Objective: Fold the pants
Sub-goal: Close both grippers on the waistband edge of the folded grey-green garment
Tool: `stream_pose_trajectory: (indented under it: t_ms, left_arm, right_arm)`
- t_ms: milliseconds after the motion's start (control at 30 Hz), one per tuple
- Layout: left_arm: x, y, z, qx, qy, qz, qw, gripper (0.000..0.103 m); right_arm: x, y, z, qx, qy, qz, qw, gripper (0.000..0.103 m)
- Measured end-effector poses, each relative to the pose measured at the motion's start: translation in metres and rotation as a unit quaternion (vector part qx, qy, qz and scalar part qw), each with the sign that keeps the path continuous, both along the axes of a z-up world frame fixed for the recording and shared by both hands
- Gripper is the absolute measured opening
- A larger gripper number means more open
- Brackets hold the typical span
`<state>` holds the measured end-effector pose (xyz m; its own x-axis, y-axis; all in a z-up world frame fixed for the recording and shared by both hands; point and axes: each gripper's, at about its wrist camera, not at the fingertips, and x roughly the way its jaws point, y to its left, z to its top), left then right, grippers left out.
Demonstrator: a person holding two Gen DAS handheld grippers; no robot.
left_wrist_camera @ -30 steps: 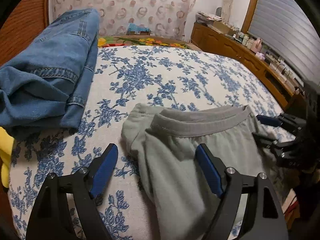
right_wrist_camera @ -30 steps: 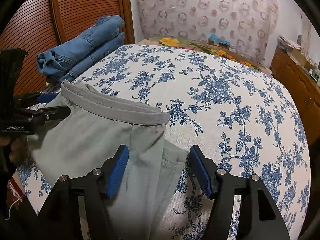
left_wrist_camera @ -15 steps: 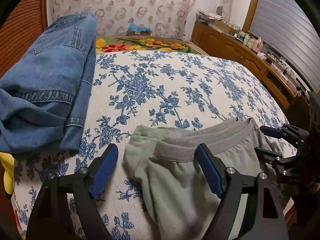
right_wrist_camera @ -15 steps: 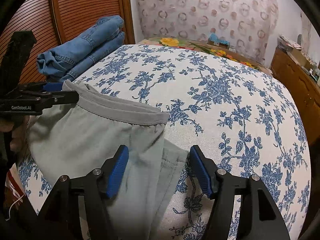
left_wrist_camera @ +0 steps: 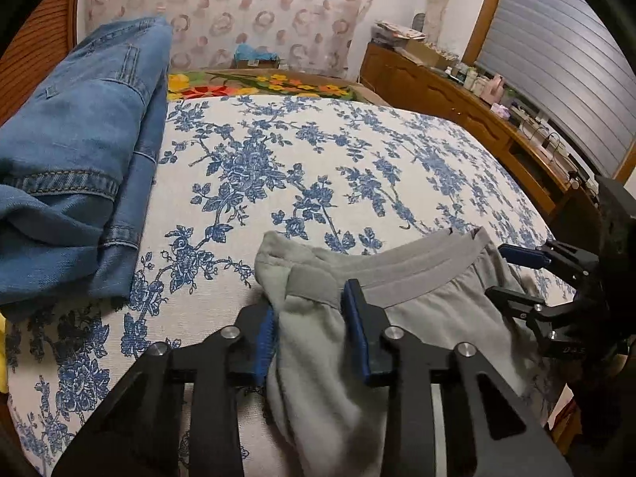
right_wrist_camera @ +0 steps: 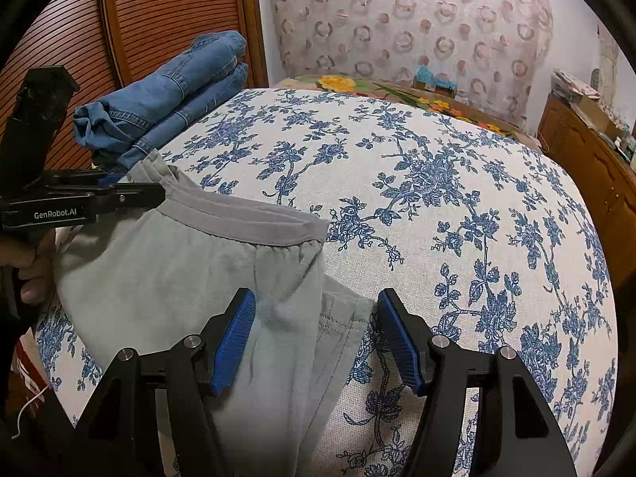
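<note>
Pants [left_wrist_camera: 417, 318], grey, lie at the bed's [left_wrist_camera: 318, 167] near edge; my left gripper [left_wrist_camera: 310, 330] pinches the waistband corner, my right gripper [right_wrist_camera: 314, 338] gapes over the other side, so I should match corners before lifting.

The gray pants [right_wrist_camera: 167, 274] are soft matt cloth. The jeans [left_wrist_camera: 75, 183] are rough denim. The bedspread [right_wrist_camera: 437, 206] is woven, flowery cloth.
</note>
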<state>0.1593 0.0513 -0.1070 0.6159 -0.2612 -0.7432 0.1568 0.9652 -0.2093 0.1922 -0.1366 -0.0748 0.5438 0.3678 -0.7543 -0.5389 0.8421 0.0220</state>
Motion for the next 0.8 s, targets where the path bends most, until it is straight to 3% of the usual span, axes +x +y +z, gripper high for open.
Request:
stream_pose_trajectory:
  t_ms: [233, 700, 800]
  left_arm:
    - [-0.01, 0.0, 0.01, -0.016, -0.025, 0.001, 0.9996, 0.027]
    - [-0.026, -0.012, 0.028, -0.008, -0.06, -0.008, 0.9982, 0.026]
    - [-0.029, -0.013, 0.03, -0.009, -0.064, -0.009, 0.9979, 0.026]
  right_arm:
    - [0.0, 0.0, 0.0, 0.0, 0.0, 0.0, 1.0, 0.066]
    - [0.0, -0.001, 0.0, 0.002, 0.001, 0.0, 1.0, 0.066]
    - [0.0, -0.002, 0.0, 0.005, 0.002, -0.003, 1.0, 0.06]
